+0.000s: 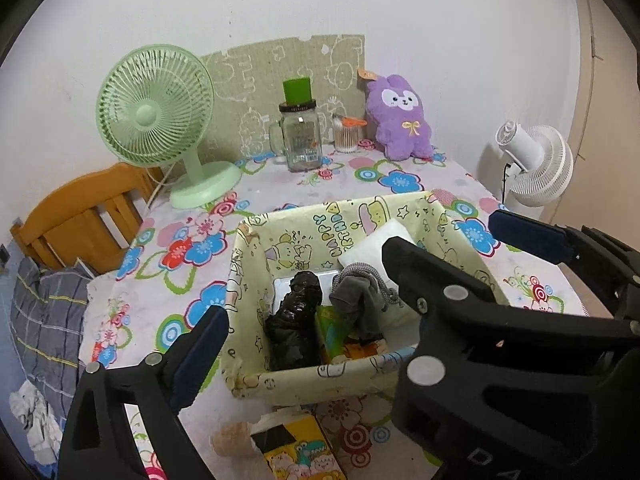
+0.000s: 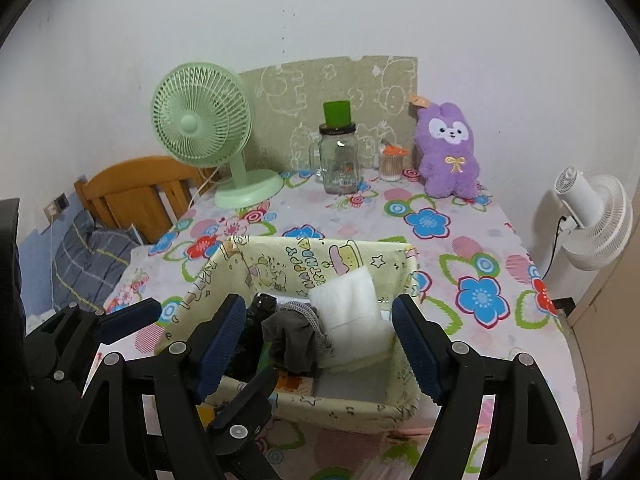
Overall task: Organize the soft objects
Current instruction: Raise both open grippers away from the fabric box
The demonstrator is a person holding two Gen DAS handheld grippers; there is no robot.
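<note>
A yellow printed fabric basket stands on the flowered table. Inside lie a folded white cloth, a crumpled grey cloth with a cord and a black plastic bundle. A purple plush toy sits upright at the back by the wall. My left gripper hangs open over the basket's left half, empty. My right gripper is open above the white and grey cloths, touching neither. Its fingers cross in front of my left gripper's right finger.
A green desk fan, a glass jar with a green lid and a cotton swab pot line the back. A white fan stands off the table's right edge. A wooden chair is left; a yellow carton lies in front.
</note>
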